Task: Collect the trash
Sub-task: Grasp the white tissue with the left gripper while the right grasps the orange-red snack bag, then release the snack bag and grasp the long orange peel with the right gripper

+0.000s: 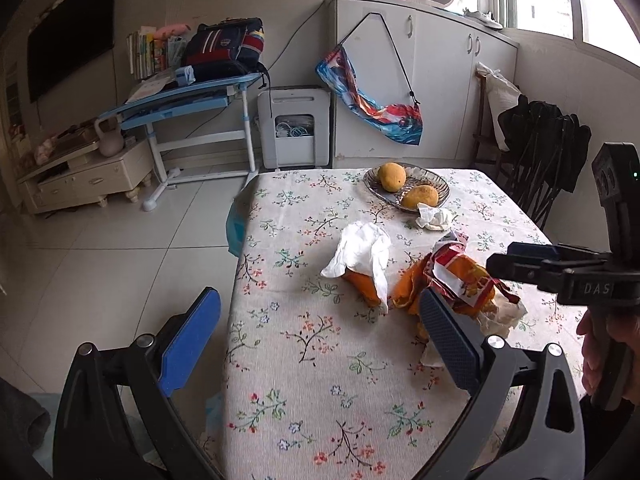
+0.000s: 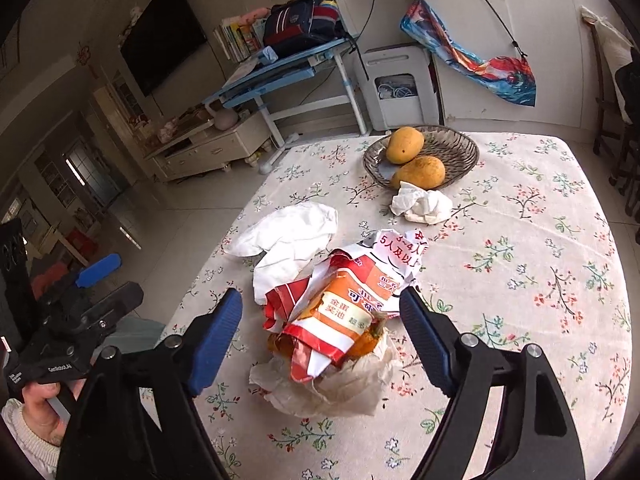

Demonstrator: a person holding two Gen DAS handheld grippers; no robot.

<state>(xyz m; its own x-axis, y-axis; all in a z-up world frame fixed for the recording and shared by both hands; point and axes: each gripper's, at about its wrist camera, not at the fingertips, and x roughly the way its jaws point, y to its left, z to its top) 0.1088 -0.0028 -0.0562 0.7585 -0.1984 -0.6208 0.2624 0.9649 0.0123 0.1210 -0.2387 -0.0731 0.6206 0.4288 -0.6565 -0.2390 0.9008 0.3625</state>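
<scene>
1. The crumpled snack wrapper [image 2: 340, 312], red, white and orange, lies on the tabletop [image 2: 520, 280] on top of a wrinkled sheet of pale paper [image 2: 340, 392], with orange peel under it. It sits straight ahead of the right gripper [image 2: 320, 332], between its two blue pads, which stand apart on either side and do not press on it yet.
2. The long axis of the wrapper runs roughly away from the camera, so I judge that the jaws would close across its narrow side.
3. The right gripper is clearly the nearer one. The left gripper [image 1: 320, 344] has its jaws wide apart and holds nothing; one pad hangs beyond the edge of the tabletop, over the floor, and the wrapper lies to its right.
4. Just beyond the wrapper, to its left, lies a white tissue [image 2: 288, 236] over a piece of orange peel [image 1: 364, 288]. A second crumpled tissue [image 2: 422, 204] lies further away, touching the wicker basket [image 2: 460, 148] with two mangoes [image 2: 404, 144].
5. Nothing stands between the right jaws and the wrapper; only the loose paper under it could come up together with it.
</scene>
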